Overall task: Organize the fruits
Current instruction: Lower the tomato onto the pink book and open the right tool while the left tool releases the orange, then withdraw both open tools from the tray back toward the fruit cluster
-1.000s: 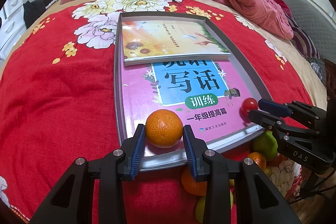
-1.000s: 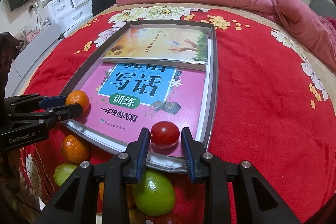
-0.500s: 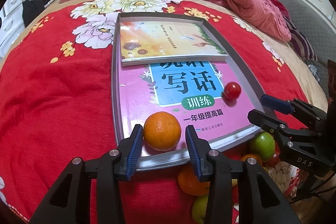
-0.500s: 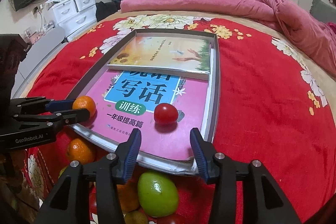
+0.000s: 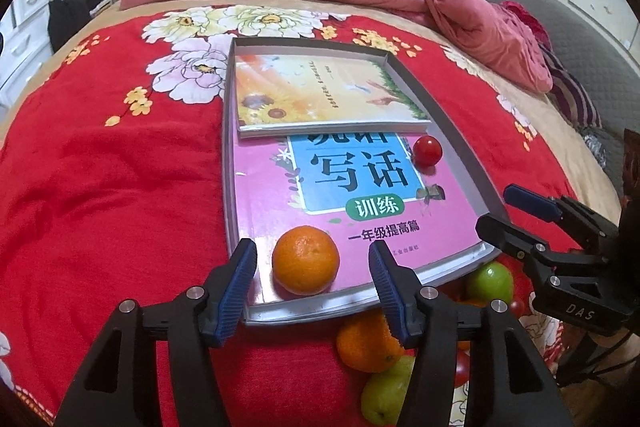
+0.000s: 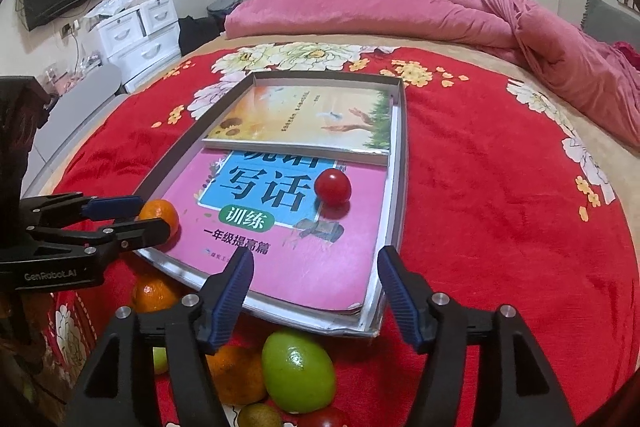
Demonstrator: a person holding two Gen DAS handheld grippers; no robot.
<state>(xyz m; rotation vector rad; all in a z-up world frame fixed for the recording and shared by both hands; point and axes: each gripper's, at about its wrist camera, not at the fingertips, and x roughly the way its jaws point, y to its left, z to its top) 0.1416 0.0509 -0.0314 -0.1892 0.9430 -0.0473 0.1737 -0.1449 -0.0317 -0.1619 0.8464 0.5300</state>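
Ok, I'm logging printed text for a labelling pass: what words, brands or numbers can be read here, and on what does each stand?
"写话" on the pink book, blue panel.
"训练" on its green oval.
"一年级提高篇" below that, in black.
"DAS" on the right tongs body.
"GenRobot.AI" on the left tongs body.
Top row of the blue panel: hidden by the sunflower book.
Sunflower book's text and the pink book's publisher line: too small to read.

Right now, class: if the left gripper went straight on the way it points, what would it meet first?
Probably the orange: it sits between the open left gripper fingers, on the pink book.
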